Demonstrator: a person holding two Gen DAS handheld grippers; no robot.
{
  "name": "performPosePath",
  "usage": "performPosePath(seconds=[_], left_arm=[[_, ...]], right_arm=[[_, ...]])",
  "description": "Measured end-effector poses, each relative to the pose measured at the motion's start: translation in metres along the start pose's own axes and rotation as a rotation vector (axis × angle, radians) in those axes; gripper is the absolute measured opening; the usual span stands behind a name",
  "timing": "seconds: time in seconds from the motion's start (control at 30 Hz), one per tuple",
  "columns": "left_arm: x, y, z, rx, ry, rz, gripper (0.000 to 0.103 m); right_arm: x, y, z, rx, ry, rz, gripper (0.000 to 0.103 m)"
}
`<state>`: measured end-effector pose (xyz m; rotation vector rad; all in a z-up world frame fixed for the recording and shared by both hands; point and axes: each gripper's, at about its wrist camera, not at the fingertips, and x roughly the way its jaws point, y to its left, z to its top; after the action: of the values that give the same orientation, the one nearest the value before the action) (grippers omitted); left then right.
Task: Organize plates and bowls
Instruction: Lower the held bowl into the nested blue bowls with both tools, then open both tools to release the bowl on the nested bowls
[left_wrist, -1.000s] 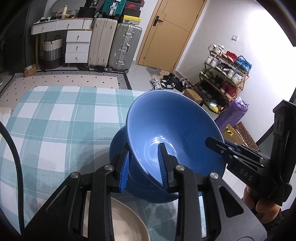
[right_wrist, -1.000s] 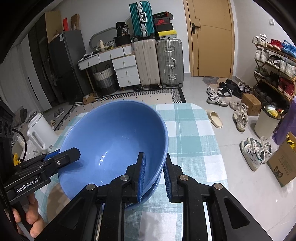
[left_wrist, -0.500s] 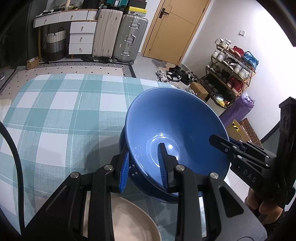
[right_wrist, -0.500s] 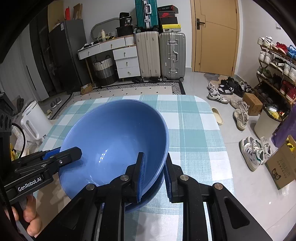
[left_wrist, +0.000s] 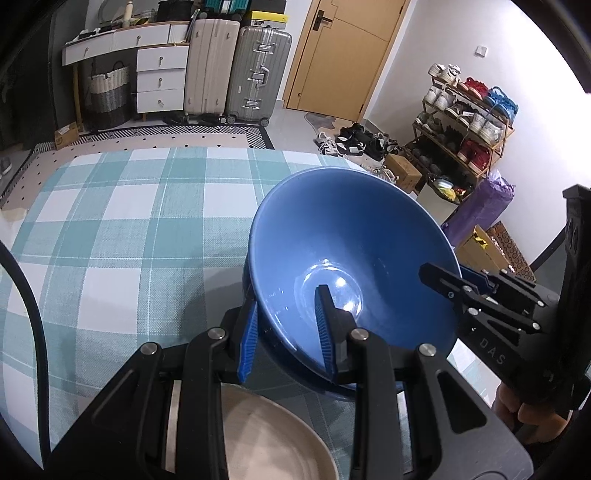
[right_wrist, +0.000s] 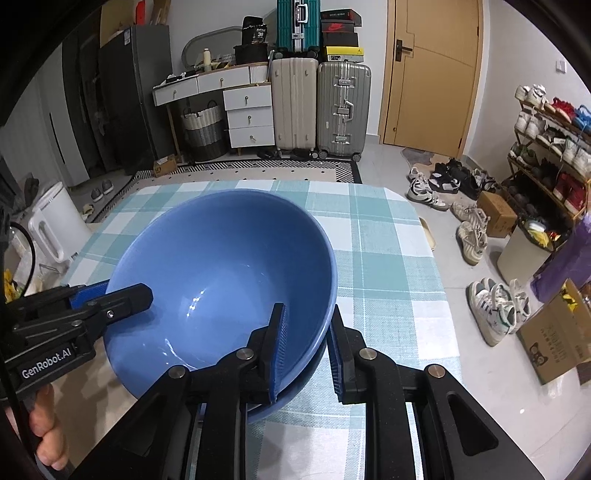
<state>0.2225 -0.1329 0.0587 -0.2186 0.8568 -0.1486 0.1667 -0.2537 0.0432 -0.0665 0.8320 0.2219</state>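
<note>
A large blue bowl (left_wrist: 343, 236) (right_wrist: 221, 266) sits nested in a second blue bowl (left_wrist: 340, 391) (right_wrist: 295, 387) whose rim shows just beneath it. My left gripper (left_wrist: 286, 334) is shut on the upper bowl's near rim, one finger inside and one outside. My right gripper (right_wrist: 306, 347) is shut on the opposite rim the same way. Each gripper shows in the other's view, the right one (left_wrist: 480, 295) and the left one (right_wrist: 92, 306). A beige plate (left_wrist: 266, 439) lies on the table below my left gripper.
The table has a teal and white checked cloth (left_wrist: 122, 221) (right_wrist: 384, 266). Its right edge drops to the floor with shoes (right_wrist: 495, 306) and a cardboard box (right_wrist: 554, 332). Suitcases (right_wrist: 321, 103) and drawers stand beyond the far edge.
The upper bowl, held by both grippers, has come down into the lower bowl; the gap between them has closed. Both grips are unchanged.
</note>
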Motion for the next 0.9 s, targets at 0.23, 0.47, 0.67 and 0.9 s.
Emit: performPosePath(seconds=[0.23,0.47,0.67,0.9], left_arm=[[-0.003,-0.004,-0.004,0.024,0.007,0.018,0.025],[-0.009,-0.001,-0.009,0.039,0.011,0.053,0.025],[-0.002,0.017,-0.014,-0.014,0.038,0.032,0.028],[-0.001,0.028,-0.011,-0.071,0.049,0.0,0.04]], right_arm=[[0.003,0.0,-0.004,-0.016,0.009,-0.01,0.02],[0.005,-0.004,-0.008,-0.01,0.019,-0.011,0.02],[0.005,-0.004,-0.009,-0.012,0.017,-0.014,0.02],[0.005,-0.011,-0.009,0.025,0.019,0.015,0.047]])
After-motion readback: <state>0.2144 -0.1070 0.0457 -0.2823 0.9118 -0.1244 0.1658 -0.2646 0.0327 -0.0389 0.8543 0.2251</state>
